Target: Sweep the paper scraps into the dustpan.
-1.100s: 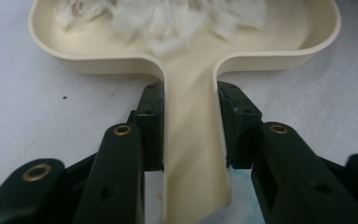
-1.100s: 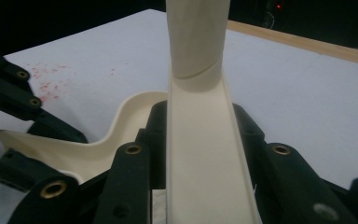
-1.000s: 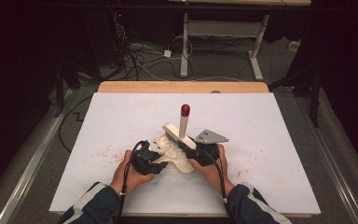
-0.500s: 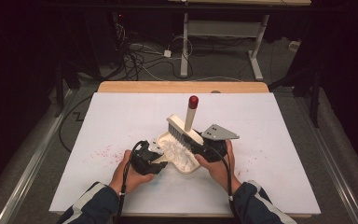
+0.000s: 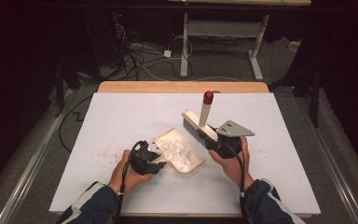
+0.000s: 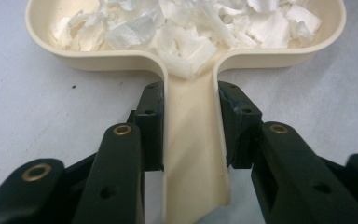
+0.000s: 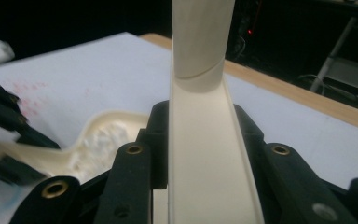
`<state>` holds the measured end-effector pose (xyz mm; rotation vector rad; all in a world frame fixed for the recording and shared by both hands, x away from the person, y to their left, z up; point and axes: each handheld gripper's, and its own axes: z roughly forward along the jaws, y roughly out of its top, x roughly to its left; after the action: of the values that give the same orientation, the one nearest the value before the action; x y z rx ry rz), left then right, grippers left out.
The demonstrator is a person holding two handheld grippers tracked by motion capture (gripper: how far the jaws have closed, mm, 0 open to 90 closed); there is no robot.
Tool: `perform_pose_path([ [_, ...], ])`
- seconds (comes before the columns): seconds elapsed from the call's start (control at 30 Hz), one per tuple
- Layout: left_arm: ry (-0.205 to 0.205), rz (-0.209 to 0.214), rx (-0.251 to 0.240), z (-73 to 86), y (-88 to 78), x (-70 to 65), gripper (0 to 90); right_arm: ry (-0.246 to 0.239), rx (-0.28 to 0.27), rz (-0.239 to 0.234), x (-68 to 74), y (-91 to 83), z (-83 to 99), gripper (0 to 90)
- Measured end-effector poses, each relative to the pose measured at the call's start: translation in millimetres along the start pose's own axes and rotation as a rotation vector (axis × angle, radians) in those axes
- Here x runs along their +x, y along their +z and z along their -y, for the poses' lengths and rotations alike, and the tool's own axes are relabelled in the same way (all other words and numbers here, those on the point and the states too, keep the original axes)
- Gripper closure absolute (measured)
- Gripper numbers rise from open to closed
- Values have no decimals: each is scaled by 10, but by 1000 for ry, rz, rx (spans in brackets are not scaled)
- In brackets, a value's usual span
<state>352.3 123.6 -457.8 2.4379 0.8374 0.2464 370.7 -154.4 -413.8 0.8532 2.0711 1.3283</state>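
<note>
A cream dustpan [image 5: 192, 156] lies on the white table, its pan heaped with white paper scraps [image 5: 173, 148]. My left gripper [image 5: 154, 157] is shut on the dustpan's handle [image 6: 193, 154], both pads pressed against its sides, and the scraps [image 6: 186, 28] sit just beyond them. My right gripper [image 5: 214, 142] is shut on the handle of a cream hand brush [image 5: 200, 123] with a red tip [image 5: 208, 97]. The brush hangs tilted above the table, just right of the pan, bristles toward the pan. Its handle [image 7: 205, 140] runs up between the right jaws.
Fine pink specks [image 5: 103, 151] are scattered on the white table sheet [image 5: 135, 116] left of the pan. A wooden strip [image 5: 182, 87] edges the far side. Beyond it stand cables and desk legs [image 5: 184, 46] on a dark floor.
My right hand has lifted the brush off the pan and carried it to the right and up. The left hand and the dustpan have kept still.
</note>
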Motion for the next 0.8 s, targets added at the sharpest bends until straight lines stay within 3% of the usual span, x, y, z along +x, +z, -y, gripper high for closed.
perform_pose_path([
  [0.13,-7,4,7,42,-29,27,637,-18,55,12,-65,18,103,676],
  [0.33,-9,3,20,43,-16,40,638,-27,145,-5,-99,76,277,676],
  [0.47,-12,3,24,43,-5,51,638,-20,153,-66,-37,91,312,677],
  [0.63,-11,2,24,43,-5,54,637,-45,160,-143,120,60,265,676],
  [0.8,-9,0,27,46,-13,60,637,-51,151,-181,231,-25,207,677],
])
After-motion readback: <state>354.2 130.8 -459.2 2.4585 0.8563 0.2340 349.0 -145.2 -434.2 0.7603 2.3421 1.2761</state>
